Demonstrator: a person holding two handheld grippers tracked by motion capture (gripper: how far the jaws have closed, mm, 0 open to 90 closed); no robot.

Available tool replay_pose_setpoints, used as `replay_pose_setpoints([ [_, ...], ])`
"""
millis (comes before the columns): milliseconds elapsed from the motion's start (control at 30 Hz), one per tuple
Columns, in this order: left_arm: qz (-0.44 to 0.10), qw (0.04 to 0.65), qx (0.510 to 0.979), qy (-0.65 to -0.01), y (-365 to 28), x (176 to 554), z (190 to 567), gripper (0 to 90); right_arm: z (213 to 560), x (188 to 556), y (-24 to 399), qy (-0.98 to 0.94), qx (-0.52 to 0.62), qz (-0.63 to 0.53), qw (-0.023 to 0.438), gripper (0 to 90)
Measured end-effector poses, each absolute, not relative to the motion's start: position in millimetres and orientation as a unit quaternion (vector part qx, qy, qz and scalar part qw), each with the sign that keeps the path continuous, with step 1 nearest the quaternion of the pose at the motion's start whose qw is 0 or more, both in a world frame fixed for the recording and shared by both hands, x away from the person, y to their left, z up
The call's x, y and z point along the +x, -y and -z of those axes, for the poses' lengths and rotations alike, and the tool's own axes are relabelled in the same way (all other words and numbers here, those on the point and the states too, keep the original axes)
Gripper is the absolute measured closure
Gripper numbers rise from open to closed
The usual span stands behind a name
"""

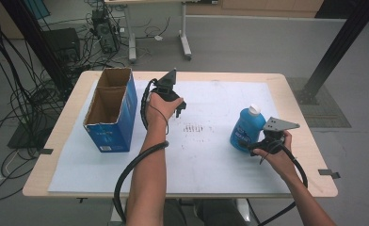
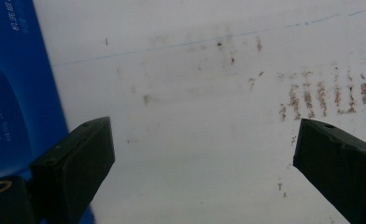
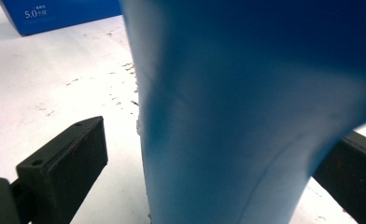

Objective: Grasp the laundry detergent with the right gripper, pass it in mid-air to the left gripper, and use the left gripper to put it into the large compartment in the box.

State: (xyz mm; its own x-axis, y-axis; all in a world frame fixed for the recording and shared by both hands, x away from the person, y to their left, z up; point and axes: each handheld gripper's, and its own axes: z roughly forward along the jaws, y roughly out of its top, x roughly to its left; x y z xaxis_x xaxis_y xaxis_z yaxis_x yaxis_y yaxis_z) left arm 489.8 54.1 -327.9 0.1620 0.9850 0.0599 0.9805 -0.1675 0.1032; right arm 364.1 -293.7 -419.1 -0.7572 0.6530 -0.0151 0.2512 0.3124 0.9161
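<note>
Blue plastic bottle with a white screw cap stands upright on the white sheet that covers the light wooden table, toward the right side. Right gripper sits low at the bottle's near side, grey three-cornered plate on top, the hand wrapped round the handle. In the right gripper view the bottle's blue body stands between the two black jaws; a gap shows between the left jaw and the bottle wall, the right jaw is partly hidden behind the body, so the jaws are spread and not pressing it. Left gripper is held over the sheet's middle, just right of the open-topped blue cardboard box with its brown two-cell interior. In the left gripper view its jaws are wide apart with nothing between them, only the sheet with faint brown smudges below and the box wall at the left edge. Bottle and box well apart.
</note>
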Motion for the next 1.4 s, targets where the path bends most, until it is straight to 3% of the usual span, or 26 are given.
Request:
replay_pose_setpoints([
  [1400, -0.06, 0.023, 0.761, -0.645, -54.5, 490.5, 325.1, 5.8, 417.2, 364.7, 290.6, -0.784, 0.282, -0.515, 0.2, 2.5],
])
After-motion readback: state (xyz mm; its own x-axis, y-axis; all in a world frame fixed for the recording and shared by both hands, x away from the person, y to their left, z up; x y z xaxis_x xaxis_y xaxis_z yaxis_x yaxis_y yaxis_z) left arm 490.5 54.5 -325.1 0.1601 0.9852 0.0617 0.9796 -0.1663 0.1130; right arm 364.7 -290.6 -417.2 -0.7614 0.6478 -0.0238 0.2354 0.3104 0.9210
